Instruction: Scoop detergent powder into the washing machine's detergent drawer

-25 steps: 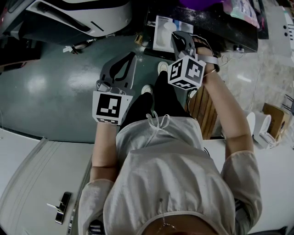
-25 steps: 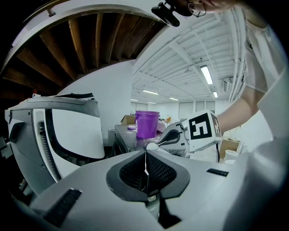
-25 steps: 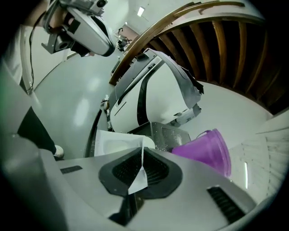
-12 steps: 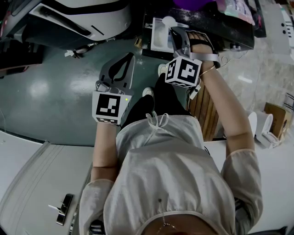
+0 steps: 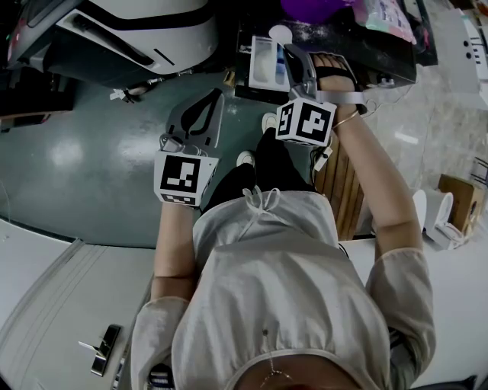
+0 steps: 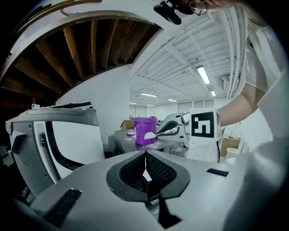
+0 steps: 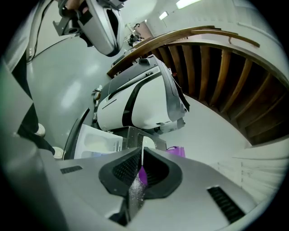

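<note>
right gripper (image 7: 142, 158): jaws clamped tight on the handle of a white scoop (image 6: 156, 134); the handle is dusted with powder (image 7: 134, 194). The scoop bowl sits over the far end of the pulled-out detergent drawer (image 5: 255, 65), just beside the purple bucket (image 6: 145, 127); can't see the bucket contents. Drawer compartments are white, one tinted blue. Powder specks on the dark counter (image 5: 358, 46) round the bucket. left gripper (image 6: 145, 158): jaws pressed together, nothing between them, over the floor (image 5: 91, 152). The gripper cubes (image 5: 306, 122) carry black-and-white square codes. Print on the pink packet (image 5: 393, 15) is unreadable.
</note>
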`<state>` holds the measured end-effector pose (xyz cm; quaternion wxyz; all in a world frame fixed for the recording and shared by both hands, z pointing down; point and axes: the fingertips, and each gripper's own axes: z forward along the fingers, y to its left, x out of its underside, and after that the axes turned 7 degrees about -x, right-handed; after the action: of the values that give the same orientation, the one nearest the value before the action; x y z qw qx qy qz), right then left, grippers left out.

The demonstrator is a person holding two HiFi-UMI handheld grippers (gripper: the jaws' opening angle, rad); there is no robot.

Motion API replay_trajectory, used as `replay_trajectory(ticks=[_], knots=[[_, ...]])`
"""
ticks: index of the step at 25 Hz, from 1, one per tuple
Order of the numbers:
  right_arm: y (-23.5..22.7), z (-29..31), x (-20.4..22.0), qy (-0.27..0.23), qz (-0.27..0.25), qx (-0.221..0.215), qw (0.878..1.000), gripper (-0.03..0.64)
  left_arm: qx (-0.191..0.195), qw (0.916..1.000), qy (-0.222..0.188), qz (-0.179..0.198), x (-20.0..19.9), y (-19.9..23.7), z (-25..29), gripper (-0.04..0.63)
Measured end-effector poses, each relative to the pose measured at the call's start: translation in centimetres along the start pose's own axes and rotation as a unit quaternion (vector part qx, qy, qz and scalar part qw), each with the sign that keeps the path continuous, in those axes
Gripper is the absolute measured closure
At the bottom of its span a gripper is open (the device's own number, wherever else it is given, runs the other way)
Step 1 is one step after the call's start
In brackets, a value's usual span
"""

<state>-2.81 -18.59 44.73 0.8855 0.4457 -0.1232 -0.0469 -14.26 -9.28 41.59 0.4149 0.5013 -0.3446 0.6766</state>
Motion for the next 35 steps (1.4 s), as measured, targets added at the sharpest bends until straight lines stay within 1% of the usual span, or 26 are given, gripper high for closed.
replay_trajectory(ticks=[2, 4, 6, 8, 10, 14, 17, 19, 21, 26, 28, 33, 35], knots=[[0.0, -0.2, 0.0, -0.014, 0.038, -0.006, 0.999, 0.601, 0.000, 1.0000, -0.001, 0.001, -0.1, 0.0, -0.1, 0.574], [0.0, -0.5, 0.1, -0.031, 0.095, -0.017, 0.995, 0.601, 0.001, 1.0000, -0.001, 0.003, -0.2, 0.0, -0.2, 0.574], [-0.2, -0.9, 0.3, -0.044, 0.156, -0.025, 0.987, 0.601, 0.000, 1.0000, -0.001, 0.006, -0.4, 0.0, -0.3, 0.574], [-0.5, -1.4, 0.7, -0.051, 0.212, -0.027, 0.976, 0.601, 0.001, 1.0000, -0.003, 0.009, -0.8, 0.1, -0.3, 0.574], [-0.7, -1.8, 1.1, -0.059, 0.270, -0.029, 0.960, 0.601, 0.002, 0.9999, -0.005, 0.013, -1.3, 0.1, -0.2, 0.574], [-0.9, -2.5, 2.0, -0.078, 0.379, -0.040, 0.921, 0.602, 0.005, 0.9997, -0.010, 0.023, -2.4, 0.1, 0.0, 0.574], [-1.4, -2.9, 2.2, -0.100, 0.444, -0.048, 0.889, 0.603, 0.006, 0.9995, -0.013, 0.029, -3.2, 0.2, 0.3, 0.574], [-2.0, -3.4, 2.4, -0.114, 0.477, -0.046, 0.870, 0.603, 0.007, 0.9993, -0.016, 0.033, -3.8, 0.2, 0.6, 0.574], [-2.6, -3.9, 2.8, -0.124, 0.498, -0.038, 0.857, 0.603, 0.008, 0.9990, -0.020, 0.039, -4.5, 0.3, 0.9, 0.574], [-4.6, -5.7, 3.6, -0.145, 0.528, -0.010, 0.837, 0.603, 0.000, 0.9983, -0.036, 0.047, -6.7, 1.1, 1.8, 0.574], [-5.5, -6.5, 3.9, -0.156, 0.531, 0.007, 0.833, 0.603, -0.002, 0.9978, -0.043, 0.051, -7.7, 1.3, 2.2, 0.574], [-8.2, -8.5, 5.1, -0.180, 0.524, 0.065, 0.830, 0.603, -0.003, 0.9961, -0.061, 0.064, -10.3, 1.5, 3.4, 0.574], [-9.5, -9.3, 5.6, -0.190, 0.522, 0.085, 0.827, 0.603, -0.003, 0.9953, -0.070, 0.067, -11.5, 1.5, 3.7, 0.574]])
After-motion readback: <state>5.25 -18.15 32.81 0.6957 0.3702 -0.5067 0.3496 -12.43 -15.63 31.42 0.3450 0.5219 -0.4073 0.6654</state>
